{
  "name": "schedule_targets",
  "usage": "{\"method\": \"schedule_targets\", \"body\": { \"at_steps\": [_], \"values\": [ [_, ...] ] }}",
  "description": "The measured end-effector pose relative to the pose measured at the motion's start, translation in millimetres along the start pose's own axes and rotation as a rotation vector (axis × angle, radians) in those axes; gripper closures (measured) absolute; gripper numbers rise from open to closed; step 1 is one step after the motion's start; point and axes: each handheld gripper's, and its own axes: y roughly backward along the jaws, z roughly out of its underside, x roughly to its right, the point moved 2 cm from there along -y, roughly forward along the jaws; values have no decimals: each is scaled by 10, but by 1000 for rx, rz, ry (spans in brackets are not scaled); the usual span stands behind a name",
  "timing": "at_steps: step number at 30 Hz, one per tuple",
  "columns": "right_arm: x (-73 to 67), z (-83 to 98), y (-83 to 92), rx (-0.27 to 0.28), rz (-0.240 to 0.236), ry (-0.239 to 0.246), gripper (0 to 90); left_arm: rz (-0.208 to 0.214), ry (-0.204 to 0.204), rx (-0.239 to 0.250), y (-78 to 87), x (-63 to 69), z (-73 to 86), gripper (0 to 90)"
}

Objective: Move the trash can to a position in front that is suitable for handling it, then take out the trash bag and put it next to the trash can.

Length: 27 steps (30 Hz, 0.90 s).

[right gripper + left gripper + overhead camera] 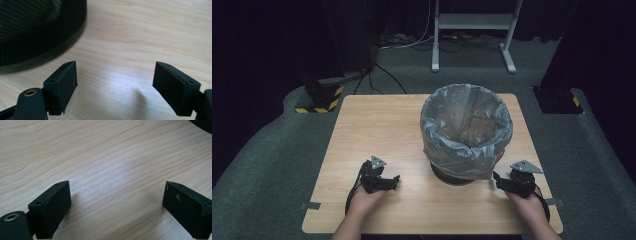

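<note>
A black mesh waste bin point(466, 131) lined with a grey plastic bag stands on the wooden table point(377, 125), right of centre. My left gripper point(393, 181) rests low over the table near the front left, jaws wide apart with bare wood between them point(117, 195). My right gripper point(498, 180) sits at the front right, just beside the bin's base. Its jaws stand open over bare wood point(115, 77), and the bin's black mesh base point(37, 32) curves past at the upper left. Neither gripper holds anything.
Beyond the table on grey carpet stands a white metal frame point(472, 30) with cables around it. Black stands with yellow-black striped feet point(319, 97) flank the table's far corners. Grey tape tabs point(311, 205) mark the table's front edge.
</note>
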Motion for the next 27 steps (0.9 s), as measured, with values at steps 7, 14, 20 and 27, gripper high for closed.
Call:
{"method": "schedule_targets", "body": {
  "at_steps": [7,14,20,27],
  "values": [
    [54,17,-23,-20,-10,-39,194,-8,-22,-4,-5,42,19,53],
    [39,-14,13,-2,-26,-40,194,-6,-23,-31,-11,41,-9,43],
    [49,-171,222,104,-27,-48,182,4,0,12,92,24,-106,95],
    [73,-441,608,260,14,-21,151,32,-1,153,348,105,-295,95]
  ]
}}
